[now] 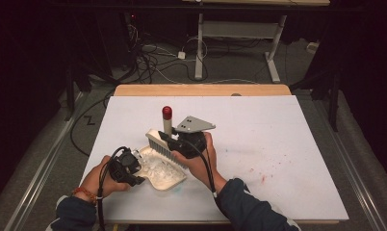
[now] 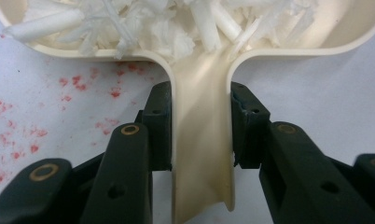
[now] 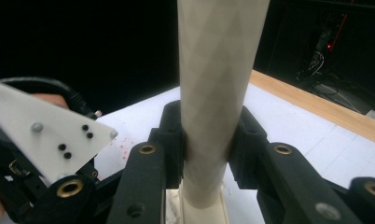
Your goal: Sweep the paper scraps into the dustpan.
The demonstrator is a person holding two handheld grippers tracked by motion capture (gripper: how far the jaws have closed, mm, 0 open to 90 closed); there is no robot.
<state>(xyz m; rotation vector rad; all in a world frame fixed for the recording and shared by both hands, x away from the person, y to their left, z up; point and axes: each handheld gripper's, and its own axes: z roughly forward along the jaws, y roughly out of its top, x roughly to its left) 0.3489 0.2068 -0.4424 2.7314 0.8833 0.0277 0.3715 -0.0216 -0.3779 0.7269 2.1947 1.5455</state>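
Observation:
A cream dustpan (image 1: 171,185) lies on the white table, holding a heap of white shreds (image 1: 159,167). My left gripper (image 1: 136,177) is shut on the pan's flat handle (image 2: 202,140), one pad on each side, and the shreds (image 2: 167,23) lie just ahead in the pan. My right gripper (image 1: 166,138) is shut on the round cream handle (image 3: 213,93) of a brush (image 1: 160,143). The handle stands upright with a red tip (image 1: 167,112). The bristles hang over the pan's far edge.
Faint red specks (image 2: 69,88) mark the white table (image 1: 278,144) beside the pan and farther right (image 1: 259,175). The other gripper's body with a pale three-cornered plate (image 3: 45,135) sits close at the left of the right gripper view. A wooden strip (image 1: 201,90) edges the table's far side.

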